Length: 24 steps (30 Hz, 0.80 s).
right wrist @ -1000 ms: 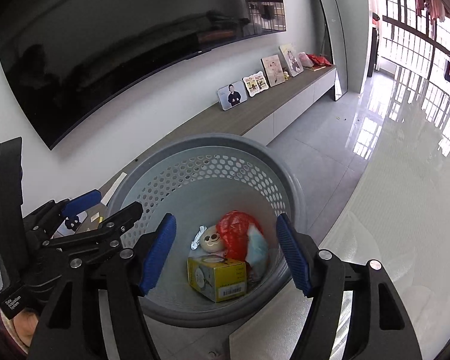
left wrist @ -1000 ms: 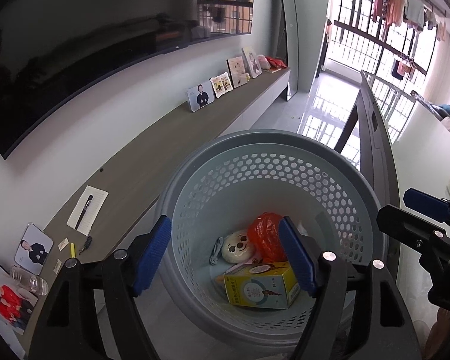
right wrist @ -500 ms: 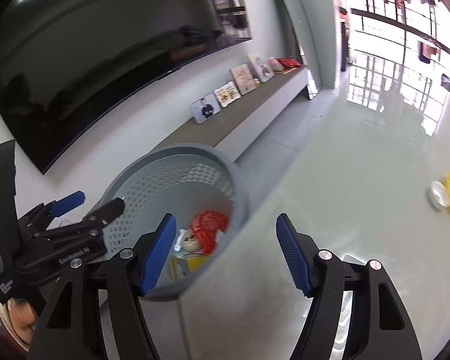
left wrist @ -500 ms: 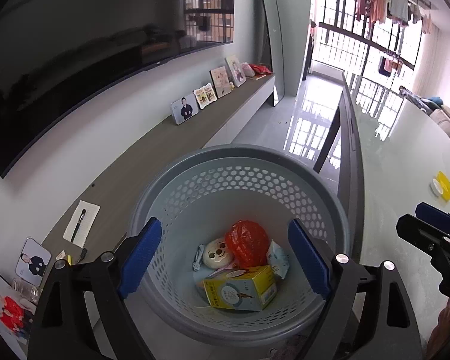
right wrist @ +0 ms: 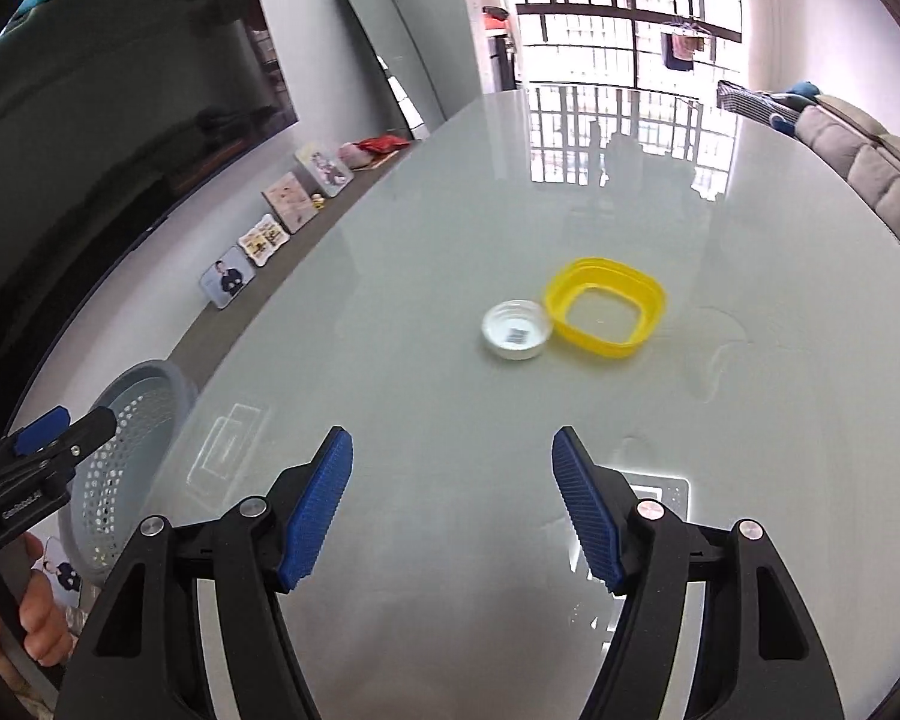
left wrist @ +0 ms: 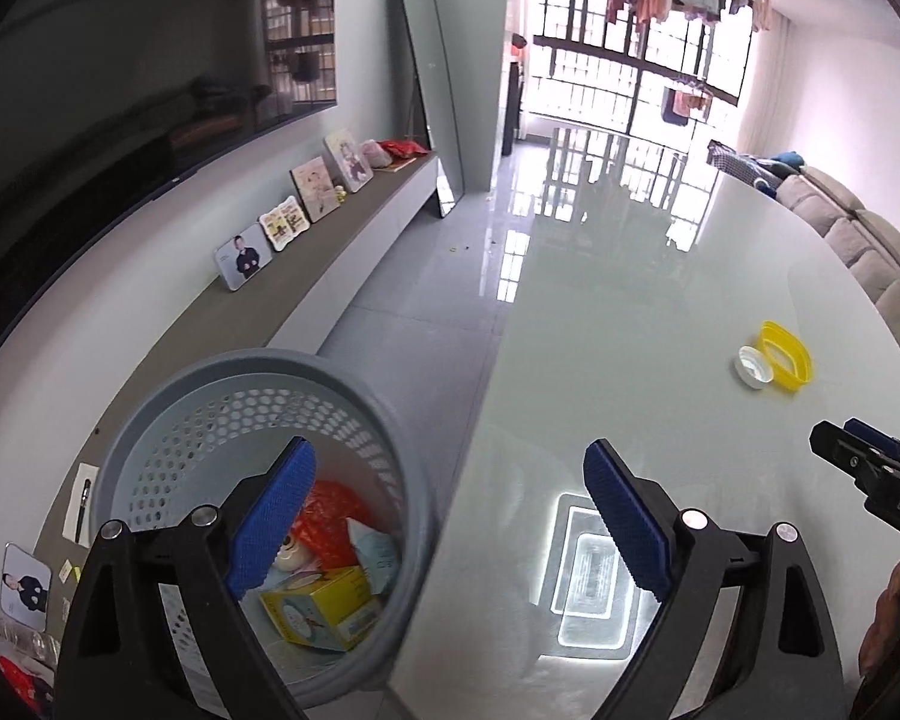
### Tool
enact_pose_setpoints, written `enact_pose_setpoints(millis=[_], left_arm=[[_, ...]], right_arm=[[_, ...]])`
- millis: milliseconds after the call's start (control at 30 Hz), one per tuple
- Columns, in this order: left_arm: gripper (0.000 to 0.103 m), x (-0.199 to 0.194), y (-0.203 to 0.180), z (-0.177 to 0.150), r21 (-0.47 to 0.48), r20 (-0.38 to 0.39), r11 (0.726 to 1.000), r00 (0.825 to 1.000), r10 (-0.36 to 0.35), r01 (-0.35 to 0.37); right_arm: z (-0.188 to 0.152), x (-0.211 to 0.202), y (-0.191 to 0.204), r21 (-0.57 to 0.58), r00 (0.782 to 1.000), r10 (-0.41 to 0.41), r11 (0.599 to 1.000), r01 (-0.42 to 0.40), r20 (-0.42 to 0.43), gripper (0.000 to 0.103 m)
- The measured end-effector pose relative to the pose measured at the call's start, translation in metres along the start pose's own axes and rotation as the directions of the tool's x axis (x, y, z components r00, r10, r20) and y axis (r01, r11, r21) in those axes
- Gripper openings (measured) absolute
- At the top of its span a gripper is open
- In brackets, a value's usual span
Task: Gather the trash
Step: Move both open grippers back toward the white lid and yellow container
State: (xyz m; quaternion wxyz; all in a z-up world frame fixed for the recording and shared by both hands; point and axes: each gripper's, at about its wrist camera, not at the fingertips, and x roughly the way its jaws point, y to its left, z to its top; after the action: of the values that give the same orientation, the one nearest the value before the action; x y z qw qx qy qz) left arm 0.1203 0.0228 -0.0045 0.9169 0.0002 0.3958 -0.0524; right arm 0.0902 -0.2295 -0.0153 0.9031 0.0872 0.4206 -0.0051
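Observation:
A grey perforated waste basket point(left wrist: 168, 396) stands on the floor beside the glossy grey table point(left wrist: 660, 300); it also shows in the right wrist view point(right wrist: 132, 420). Inside lie a yellow carton point(left wrist: 324, 606), a red bag point(left wrist: 330, 510) and other scraps. On the table sit a white round lid point(right wrist: 517, 330) and a yellow square ring point(right wrist: 606, 306), also in the left wrist view, lid point(left wrist: 753, 366) and ring point(left wrist: 786, 354). My left gripper point(left wrist: 450, 516) is open and empty over the table's edge by the basket. My right gripper point(right wrist: 453, 504) is open and empty above the table, short of the lid.
A low grey sideboard point(left wrist: 306, 276) with photo frames runs along the wall under a large dark TV point(left wrist: 120, 90). A mirror point(left wrist: 432, 120) leans at its far end. A grey sofa point(left wrist: 870, 246) stands right of the table.
Both grippers have swung right, away from over the basket and toward the table. The lid and yellow ring have come into view ahead of the right gripper. Both stay open.

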Motion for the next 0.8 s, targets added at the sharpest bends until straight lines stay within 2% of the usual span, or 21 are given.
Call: enact_pose_setpoints(millis=[167, 333, 567, 800], left_arm=[[0.090, 0.014, -0.043, 0.015, 0.044, -0.010, 0.998, 0.999, -0.045, 0.045], [0.090, 0.028, -0.076, 0.028, 0.079, -0.021, 0.994, 0.997, -0.075, 0.077], [0.090, 0.048, -0.101, 0.035, 0.112, -0.054, 0.990, 0.996, -0.076, 0.081], [0.090, 0.064, -0.113, 0.039, 0.127, -0.076, 0.988, 0.994, -0.073, 0.082]], right_arm=[[0.014, 0.009, -0.048, 0.052, 0.999, -0.039, 0.998, 0.040, -0.017, 0.069], [0.029, 0.028, -0.079, 0.069, 0.998, -0.048, 0.996, 0.050, -0.038, 0.069], [0.037, 0.058, -0.095, 0.042, 0.995, -0.045, 0.998, 0.049, -0.093, 0.069], [0.048, 0.074, -0.110, 0.032, 0.993, -0.057, 0.998, 0.061, -0.102, 0.069]])
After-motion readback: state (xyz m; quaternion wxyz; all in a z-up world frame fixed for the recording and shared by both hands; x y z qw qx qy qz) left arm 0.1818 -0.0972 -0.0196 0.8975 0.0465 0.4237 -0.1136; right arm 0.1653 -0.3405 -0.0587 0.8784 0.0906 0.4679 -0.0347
